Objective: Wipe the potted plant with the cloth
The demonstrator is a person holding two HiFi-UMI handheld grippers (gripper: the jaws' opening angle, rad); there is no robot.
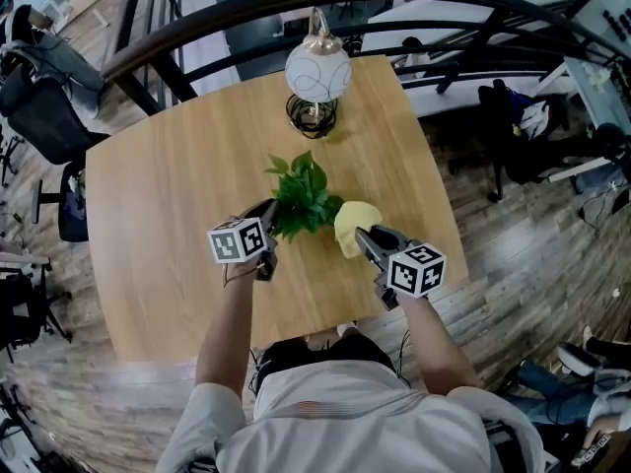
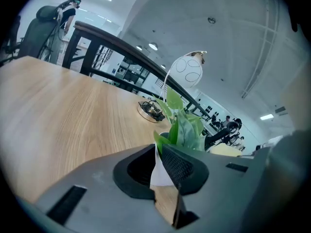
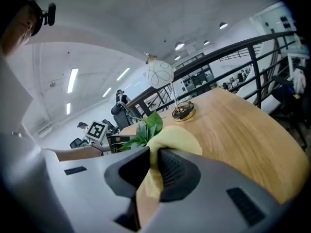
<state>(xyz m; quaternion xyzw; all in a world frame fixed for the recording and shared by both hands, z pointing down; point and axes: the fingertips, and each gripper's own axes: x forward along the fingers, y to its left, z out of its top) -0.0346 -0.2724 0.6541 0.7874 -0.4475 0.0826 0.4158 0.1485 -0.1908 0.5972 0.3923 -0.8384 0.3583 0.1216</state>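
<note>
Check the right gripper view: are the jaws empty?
No, the right gripper has its jaws shut on the yellow cloth.

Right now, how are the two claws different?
The left claw pinches the white pot of the plant; the right claw pinches a yellow cloth. In the head view, the left claw sits at the plant's left side and the right claw at its right. The cloth bulges out past the right claw's tips, while the plant stands up above the left claw. Both claws are shut on something and point toward the plant.
</note>
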